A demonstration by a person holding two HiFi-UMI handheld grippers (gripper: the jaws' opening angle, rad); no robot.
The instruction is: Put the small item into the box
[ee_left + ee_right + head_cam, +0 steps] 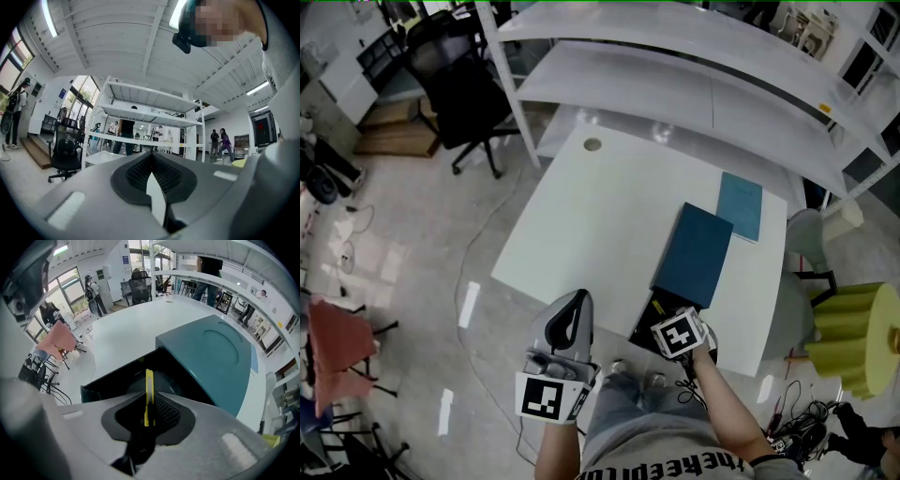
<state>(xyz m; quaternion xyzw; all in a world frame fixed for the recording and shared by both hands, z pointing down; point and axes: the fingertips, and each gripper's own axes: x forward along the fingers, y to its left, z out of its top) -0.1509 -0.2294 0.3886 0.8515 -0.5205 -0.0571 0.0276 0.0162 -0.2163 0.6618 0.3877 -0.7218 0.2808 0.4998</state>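
Observation:
A dark teal box (649, 317) stands open at the near right edge of the white table (591, 225), its black inside showing. Its teal lid (694, 253) lies slid back over the far part of the box. My right gripper (668, 328) sits over the opening, shut on a thin yellow small item (149, 389) that sticks up between its jaws, right in front of the box's dark interior (124, 378) and lid (211, 355). My left gripper (574, 307) hangs off the table's near edge by the person's lap, shut and empty (151, 169).
A lighter blue flat panel (741, 204) lies beyond the lid. White shelving (703, 66) runs along the table's far side. A black office chair (464, 94) stands far left, a yellow-green ribbed object (853, 337) right of the table, a red cloth (337, 342) on the floor left.

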